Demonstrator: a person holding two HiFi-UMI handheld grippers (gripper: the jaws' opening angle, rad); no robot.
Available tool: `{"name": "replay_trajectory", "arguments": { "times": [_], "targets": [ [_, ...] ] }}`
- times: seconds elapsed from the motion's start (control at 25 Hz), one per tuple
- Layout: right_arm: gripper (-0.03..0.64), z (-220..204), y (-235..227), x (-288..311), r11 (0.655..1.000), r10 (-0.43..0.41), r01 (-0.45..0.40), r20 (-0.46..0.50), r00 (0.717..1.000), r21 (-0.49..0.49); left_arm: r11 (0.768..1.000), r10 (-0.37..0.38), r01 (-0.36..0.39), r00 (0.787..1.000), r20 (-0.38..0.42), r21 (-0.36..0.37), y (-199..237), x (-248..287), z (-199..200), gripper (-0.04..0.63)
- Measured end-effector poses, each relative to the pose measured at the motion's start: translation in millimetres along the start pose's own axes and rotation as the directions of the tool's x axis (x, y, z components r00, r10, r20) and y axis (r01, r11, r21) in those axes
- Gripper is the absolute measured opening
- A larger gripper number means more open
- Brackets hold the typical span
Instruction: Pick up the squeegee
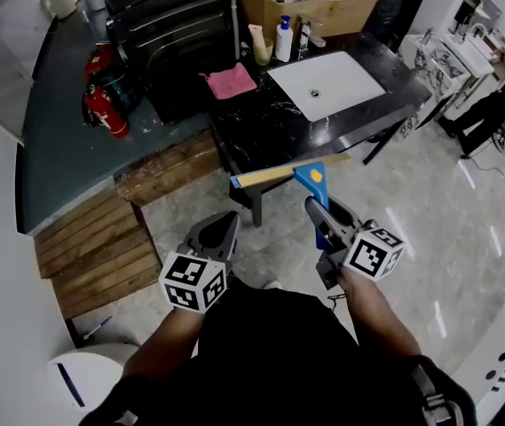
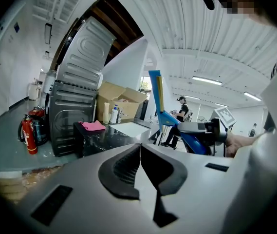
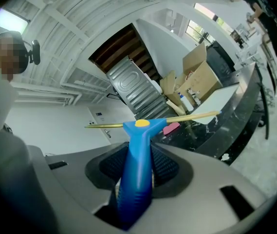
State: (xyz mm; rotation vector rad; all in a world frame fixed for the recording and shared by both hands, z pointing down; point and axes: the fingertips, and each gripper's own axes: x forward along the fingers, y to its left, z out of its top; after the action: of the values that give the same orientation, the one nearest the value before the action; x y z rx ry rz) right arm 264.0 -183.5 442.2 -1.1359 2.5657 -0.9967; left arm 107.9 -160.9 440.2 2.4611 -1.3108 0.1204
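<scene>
The blue plastic squeegee [image 3: 136, 172] has a smooth, faintly glossy handle with a finely textured lower grip and a pale, matt tan blade strip, and it sits between the ribbed black rubbery pads in the jaws of the matt grey plastic right gripper [image 3: 138, 152]. The black stone-like bench [image 1: 270, 130] is polished and glossy with thin white veins, and on it lie a soft pink cloth [image 1: 230, 81] and a smooth white inset basin [image 1: 327, 85], with a matt brown cardboard box [image 1: 327, 11] behind. Rough, weathered wooden planks [image 1: 101, 247] lie on the glossy grey tiled floor [image 1: 430, 202], beside a ribbed grey sheet-metal panel [image 2: 82, 57].
</scene>
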Motion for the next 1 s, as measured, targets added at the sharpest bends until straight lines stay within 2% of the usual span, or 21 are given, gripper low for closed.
{"name": "replay_trajectory", "arguments": {
  "times": [0.32,1.0],
  "targets": [
    [0.143,5.7,3.9,-5.2,1.0,-0.018,0.018,0.036,0.999,0.007,1.0,-0.006,0.006,0.999,0.04,0.007,13.9,4.0,22.9,0.017],
    [0.143,3.6,45.2,32.2,0.997,-0.077,0.079,0.114,0.991,-0.012,0.995,-0.085,0.085,0.996,0.001,0.051,69.2,-9.7,46.3,0.017]
  ]
}}
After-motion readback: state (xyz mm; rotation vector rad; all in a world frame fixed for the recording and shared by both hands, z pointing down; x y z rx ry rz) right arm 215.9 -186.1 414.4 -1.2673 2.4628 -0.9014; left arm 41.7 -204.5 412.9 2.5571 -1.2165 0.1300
